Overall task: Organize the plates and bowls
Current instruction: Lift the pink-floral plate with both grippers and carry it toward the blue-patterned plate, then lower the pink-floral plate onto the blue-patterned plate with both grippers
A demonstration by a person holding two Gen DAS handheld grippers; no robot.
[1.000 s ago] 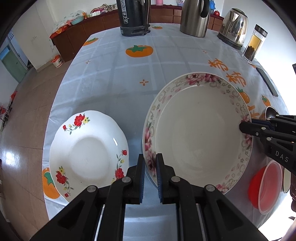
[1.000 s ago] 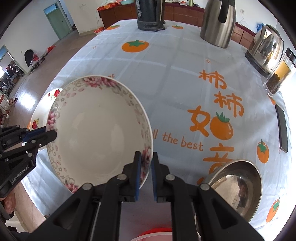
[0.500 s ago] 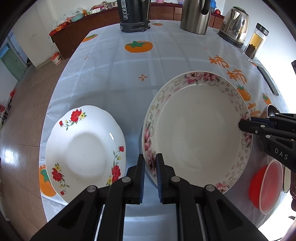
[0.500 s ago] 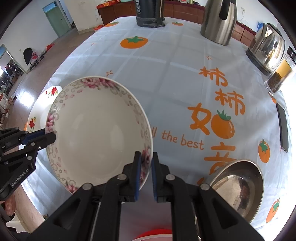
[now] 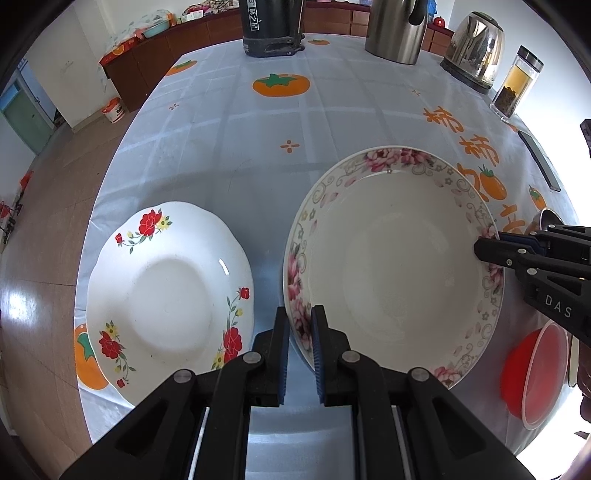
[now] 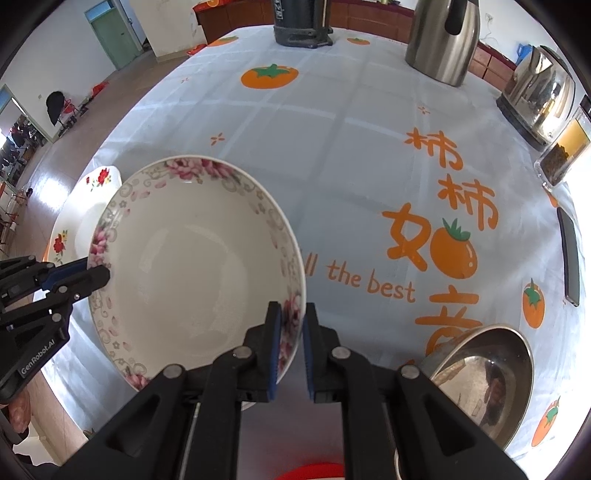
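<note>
A large white bowl with a pink flower rim [image 5: 391,266] is held above the table between both grippers. My left gripper [image 5: 300,334] is shut on its near-left rim. My right gripper [image 6: 291,332] is shut on the opposite rim of the same bowl [image 6: 192,266]; it shows at the right of the left wrist view [image 5: 491,247]. A white plate with red flowers [image 5: 166,295] lies on the tablecloth to the left of the bowl, partly hidden behind it in the right wrist view [image 6: 92,192].
A red plastic bowl [image 5: 535,373] and a steel bowl [image 6: 487,380] sit at the near right. Two kettles [image 5: 397,29] [image 5: 474,51], a dark flask [image 5: 271,27], a tea jar [image 5: 517,86] and a phone [image 6: 570,254] stand along the far and right edges.
Both grippers have carried the pink-rimmed bowl slightly up and back; the red-flower plate shows more fully to its left. Both grips are unchanged.
</note>
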